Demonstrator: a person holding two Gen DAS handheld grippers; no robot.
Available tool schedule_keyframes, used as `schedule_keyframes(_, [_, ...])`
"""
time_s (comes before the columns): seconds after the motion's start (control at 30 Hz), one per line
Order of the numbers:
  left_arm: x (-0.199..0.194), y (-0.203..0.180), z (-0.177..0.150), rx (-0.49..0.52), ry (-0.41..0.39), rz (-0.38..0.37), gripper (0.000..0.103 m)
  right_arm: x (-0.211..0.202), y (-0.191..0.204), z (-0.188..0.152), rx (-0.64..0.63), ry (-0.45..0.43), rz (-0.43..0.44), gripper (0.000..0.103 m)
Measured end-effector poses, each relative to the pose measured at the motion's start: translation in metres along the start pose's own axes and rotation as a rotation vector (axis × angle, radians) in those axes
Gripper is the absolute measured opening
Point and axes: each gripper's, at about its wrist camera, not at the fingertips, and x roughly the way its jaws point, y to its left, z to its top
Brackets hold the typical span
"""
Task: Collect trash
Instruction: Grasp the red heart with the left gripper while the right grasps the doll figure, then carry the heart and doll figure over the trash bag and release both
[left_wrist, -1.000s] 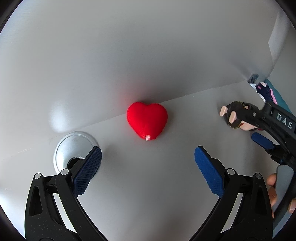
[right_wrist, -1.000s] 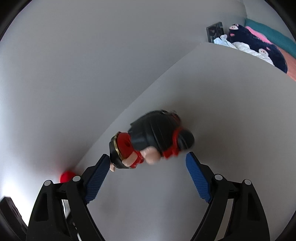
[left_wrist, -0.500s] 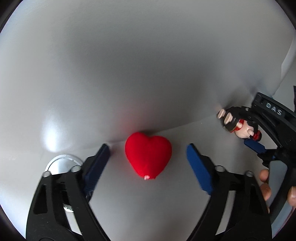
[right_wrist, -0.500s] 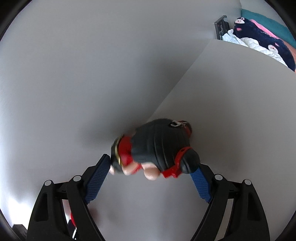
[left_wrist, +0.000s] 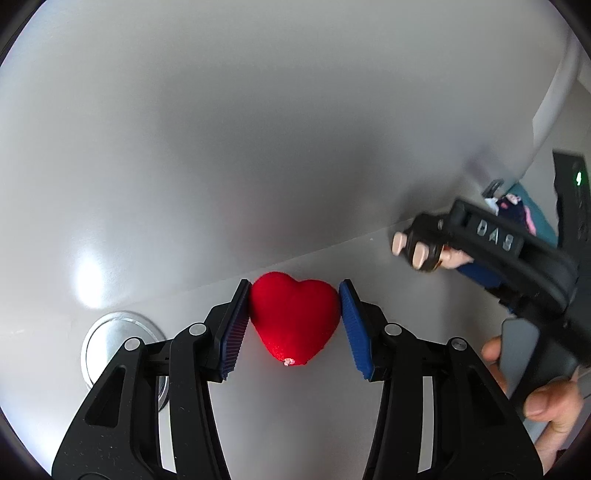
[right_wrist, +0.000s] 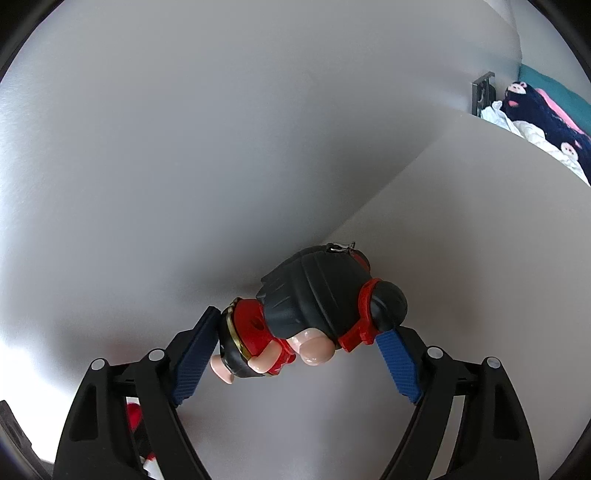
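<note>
Red heart (left_wrist: 294, 322) sits on the grey worktop (left_wrist: 369, 424) close to the back wall, between the blue pads of the left gripper (left_wrist: 294, 325); jaws closing, left pad touching or nearly touching the lobe, right pad just at the other lobe, no visible squash yet. Fuzzy surface, looks like soft foam or plush: judged very light, compressible, not fragile, not slippery against ribbed pads. Hold across the two lobes at the widest part is right; the point tapers and would likely squirt out. A light squeeze should do; the heart may roll on its rounded back if pushed from one side. Toy figure (right_wrist: 317, 314), dark body with red trim, lies in the right gripper (right_wrist: 295, 350), jaws wide but bearing on it at both ends, legs at the left pad and rounded head at the right. Looks like hard glossy plastic: stiff, light, knobbly, so it could pivot in an end-to-end hold. Whether it is lifted off the worktop cannot be told. A metal disc (left_wrist: 110, 332) is set in the worktop left of the heart.
</note>
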Motion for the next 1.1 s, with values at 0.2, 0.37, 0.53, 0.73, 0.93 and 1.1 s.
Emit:
schedule_keyframes(0.2, [-0.02,0.003,-0.008,0.005,-0.02,-0.03,0.048,-0.037,-0.032,-0.011,0.079,-0.009,0.043,0.083])
schedule_keyframes(0.37, [-0.046,-0.025,-0.031,0.053,-0.021,-0.087,0.048,-0.092,-0.057,-0.029,0.092,-0.062,0.022,0.083])
schedule_keyframes(0.53, [-0.082,-0.064,-0.063,0.122,-0.027,-0.154,0.048,-0.161,-0.084,-0.062,0.124,-0.131,-0.012,0.083])
schedule_keyframes(0.73, [-0.129,-0.113,-0.108,0.221,-0.032,-0.24,0.048,-0.245,-0.127,-0.092,0.169,-0.21,-0.051,0.083])
schedule_keyframes(0.93, [-0.156,-0.17,-0.154,0.309,-0.021,-0.327,0.048,-0.308,-0.196,-0.131,0.236,-0.281,-0.09,0.083])
schedule_keyframes(1.1, [-0.178,-0.209,-0.194,0.394,-0.011,-0.383,0.048,-0.346,-0.24,-0.166,0.294,-0.327,-0.123,0.083])
